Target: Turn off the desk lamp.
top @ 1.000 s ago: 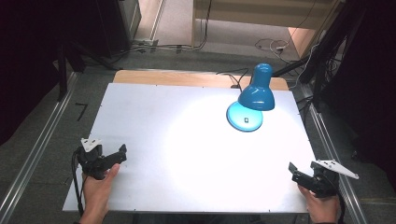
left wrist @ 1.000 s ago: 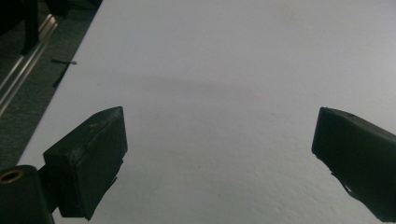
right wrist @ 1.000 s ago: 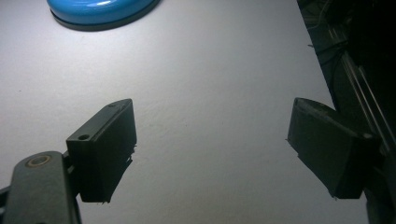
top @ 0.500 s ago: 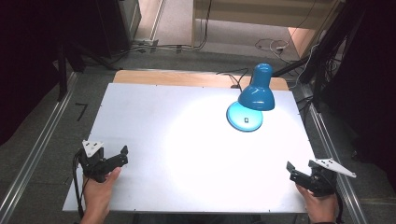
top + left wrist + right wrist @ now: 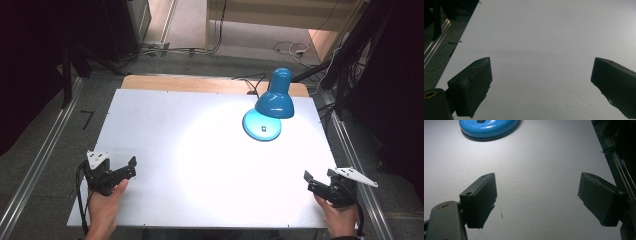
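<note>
Loads of bare white table (image 5: 200,150) mid-frame, with just a blue desk lamp (image 5: 270,105) upper right near the far edge. Left gripper (image 5: 131,167) lower left and right gripper (image 5: 307,181) lower right, both by the near edge, jaws spread wide, gripping nothing.

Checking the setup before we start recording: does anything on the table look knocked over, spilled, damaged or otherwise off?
Nothing stands out. The blue desk lamp stands upright on its round base at the far right of the white table, lit and shining on the tabletop. The left gripper and right gripper are open at the near corners, holding nothing.
</note>
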Tool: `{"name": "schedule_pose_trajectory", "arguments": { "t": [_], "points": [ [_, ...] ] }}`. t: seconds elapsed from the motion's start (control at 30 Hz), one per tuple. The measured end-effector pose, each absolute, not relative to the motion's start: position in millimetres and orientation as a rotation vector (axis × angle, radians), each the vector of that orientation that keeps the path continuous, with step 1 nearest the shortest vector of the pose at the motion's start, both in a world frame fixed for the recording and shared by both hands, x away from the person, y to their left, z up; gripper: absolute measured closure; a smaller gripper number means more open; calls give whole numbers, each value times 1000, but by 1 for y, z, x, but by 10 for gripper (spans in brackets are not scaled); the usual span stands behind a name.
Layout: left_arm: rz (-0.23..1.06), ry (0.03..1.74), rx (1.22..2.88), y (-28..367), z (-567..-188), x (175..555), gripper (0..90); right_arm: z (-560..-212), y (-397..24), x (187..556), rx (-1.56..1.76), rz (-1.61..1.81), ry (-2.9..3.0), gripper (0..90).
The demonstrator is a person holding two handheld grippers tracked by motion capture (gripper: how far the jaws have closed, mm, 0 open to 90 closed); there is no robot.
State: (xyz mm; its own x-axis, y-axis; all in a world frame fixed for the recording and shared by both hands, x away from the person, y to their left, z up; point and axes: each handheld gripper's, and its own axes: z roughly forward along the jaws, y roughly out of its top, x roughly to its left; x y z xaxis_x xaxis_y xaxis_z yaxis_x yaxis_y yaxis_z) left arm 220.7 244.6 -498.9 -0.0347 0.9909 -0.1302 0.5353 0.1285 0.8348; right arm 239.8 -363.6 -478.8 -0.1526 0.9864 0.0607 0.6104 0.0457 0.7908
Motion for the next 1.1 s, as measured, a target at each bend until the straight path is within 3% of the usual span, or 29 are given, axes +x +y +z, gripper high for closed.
{"name": "schedule_pose_trajectory", "arguments": {
  "t": [0.73,1.1],
  "points": [
    [749,1658,1502,247,-499,216,45,-481,-344,258,1566,958,1863,166],
    [753,1631,1500,247,-496,213,45,-483,-332,273,1570,956,1871,97]
  ]
}}
